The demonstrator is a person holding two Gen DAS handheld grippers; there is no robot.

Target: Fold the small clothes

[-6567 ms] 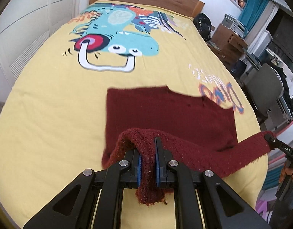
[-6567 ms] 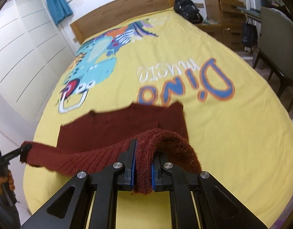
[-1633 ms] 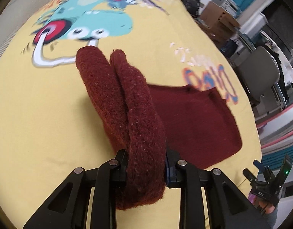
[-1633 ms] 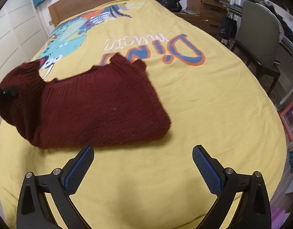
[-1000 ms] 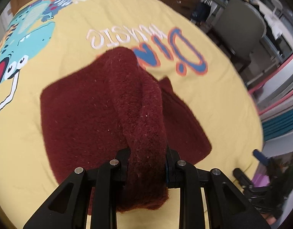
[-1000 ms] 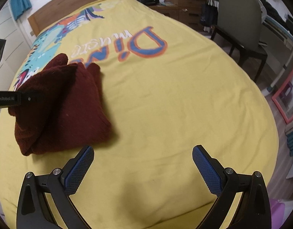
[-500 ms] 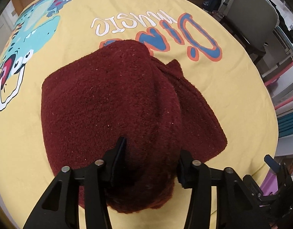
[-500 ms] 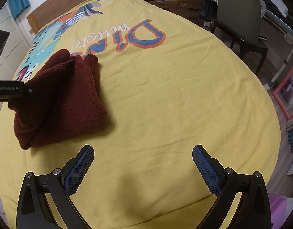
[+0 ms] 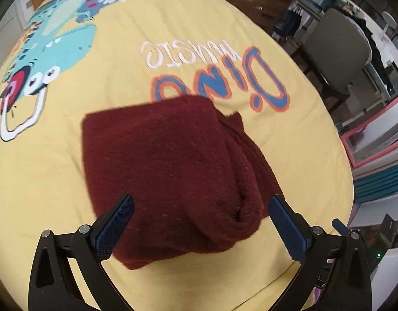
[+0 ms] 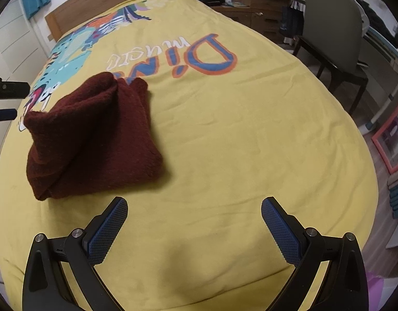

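Left tongs (image 9: pixel 200 215) have just been opening, releasing the folded maroon sweater (image 9: pixel 173 171) on the bed (image 10: pixel 251 129); right tongs (image 10: pixel 193 220) gape empty. Fold seemingly finished; next, withdraw.

The left gripper (image 9: pixel 199 215) points steeply down over the near part of the bed, toward its left side; its jaws have just been opening and now stand spread wide, the blue pads (image 9: pixel 116 223) apart from the folded dark red sweater (image 9: pixel 173 171) that lies below and between them, pressing on nothing. The right gripper (image 10: pixel 193 223) also tilts steeply down over the bed's near edge, jaws wide apart and holding nothing, only bare cover between its pads (image 10: pixel 282 233).
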